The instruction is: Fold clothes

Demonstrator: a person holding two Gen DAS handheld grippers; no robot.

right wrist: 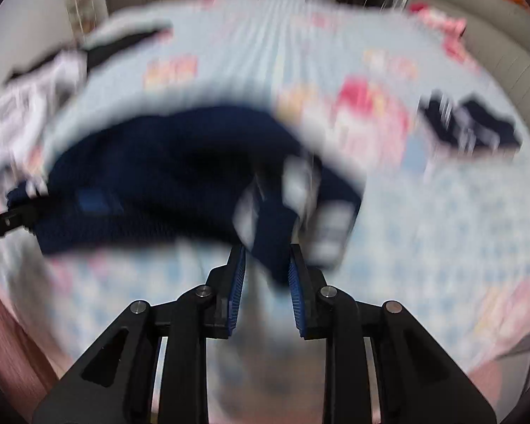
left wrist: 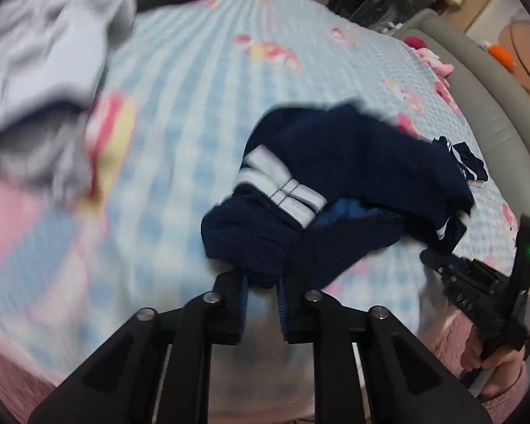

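A navy garment with white stripes (left wrist: 335, 183) hangs bunched above the light blue patterned bed sheet (left wrist: 201, 81). My left gripper (left wrist: 262, 281) is shut on one navy edge of it. In the left wrist view the right gripper (left wrist: 438, 256) holds the garment's far side, with a hand on its handle. The right wrist view is blurred by motion. There the navy garment (right wrist: 166, 176) stretches to the left, and my right gripper (right wrist: 268, 265) is shut on a striped fold. The tip of the left gripper (right wrist: 14, 217) shows at the garment's left end.
A pile of grey and white clothes (left wrist: 42, 63) lies at the bed's far left. A small navy striped piece (left wrist: 466, 162) lies at the right, by the grey padded bed frame (left wrist: 484, 106). Pink cloth (left wrist: 434, 60) sits near the frame. Furniture stands behind the bed.
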